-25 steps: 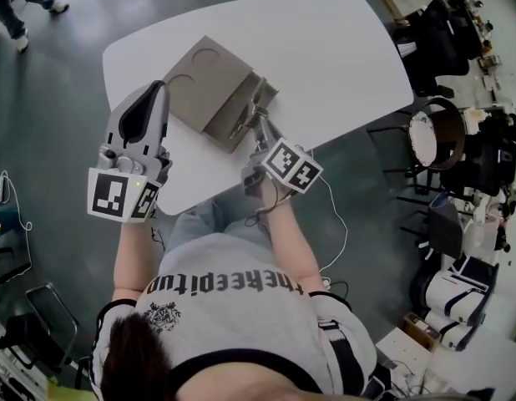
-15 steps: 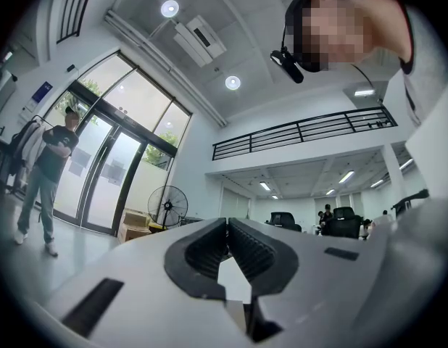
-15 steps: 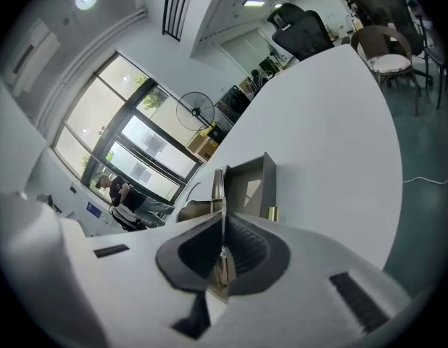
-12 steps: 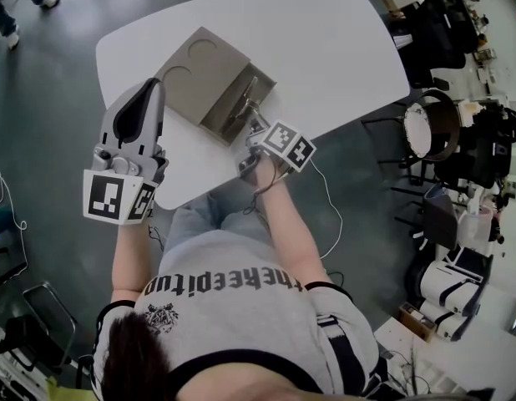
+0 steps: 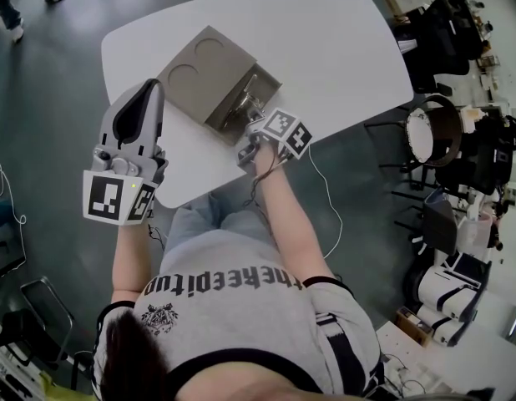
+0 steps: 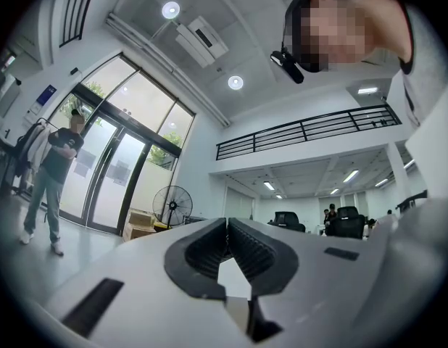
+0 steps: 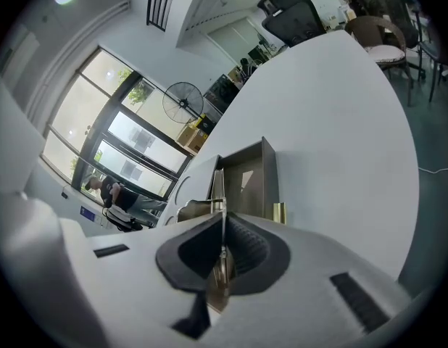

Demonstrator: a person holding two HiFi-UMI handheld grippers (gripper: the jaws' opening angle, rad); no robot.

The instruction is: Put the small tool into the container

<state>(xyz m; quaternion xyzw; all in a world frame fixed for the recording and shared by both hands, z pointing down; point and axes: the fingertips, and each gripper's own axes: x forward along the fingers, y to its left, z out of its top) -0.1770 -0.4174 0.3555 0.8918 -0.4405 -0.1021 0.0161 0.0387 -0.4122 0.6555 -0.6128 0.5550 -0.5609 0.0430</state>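
A grey-brown container (image 5: 195,72) lies on the white table (image 5: 333,48); it has two round recesses and an open rectangular compartment (image 7: 249,180) at its near-right end. My right gripper (image 5: 251,117) is at that compartment's near edge, shut on a thin flat metal tool (image 7: 217,188) that sticks out edge-on from the pads toward the compartment. In the head view the tool (image 5: 245,104) reaches over the compartment. My left gripper (image 5: 146,88) is held up off the table's near-left edge, shut with nothing in it, and in its own view the left gripper (image 6: 227,225) points into the room.
The table's near edge runs just below the right gripper. Black chairs and equipment (image 5: 446,140) crowd the floor to the right. A standing fan (image 7: 183,101) and glass doors are behind the table, and a person (image 6: 53,172) stands by the doors.
My right gripper has moved forward with the tool, from the table's near edge to the container's compartment. The left gripper has barely moved.
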